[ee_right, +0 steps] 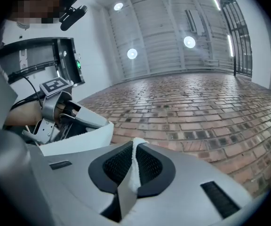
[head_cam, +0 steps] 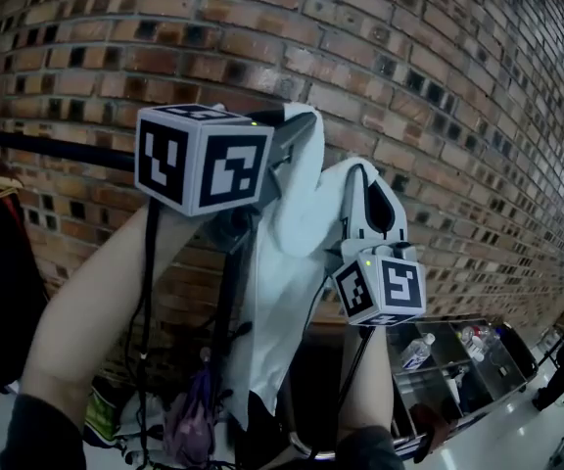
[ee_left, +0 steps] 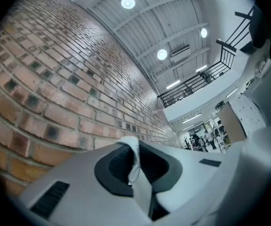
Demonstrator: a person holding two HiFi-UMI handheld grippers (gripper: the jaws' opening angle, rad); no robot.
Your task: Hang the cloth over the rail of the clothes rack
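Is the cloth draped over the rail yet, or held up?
Held up: left gripper and right gripper each pinch the cloth, which hangs below them.

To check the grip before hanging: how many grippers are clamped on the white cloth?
2. The left gripper pinches the cloth high up; the right gripper pinches it lower down. Neither is hidden.

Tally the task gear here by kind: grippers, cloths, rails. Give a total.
Grippers: 2, the left gripper and the right gripper
Cloths: 1, the white cloth, pinched by both grippers
Rails: 1, the black rail along the brick wall
Total: 4
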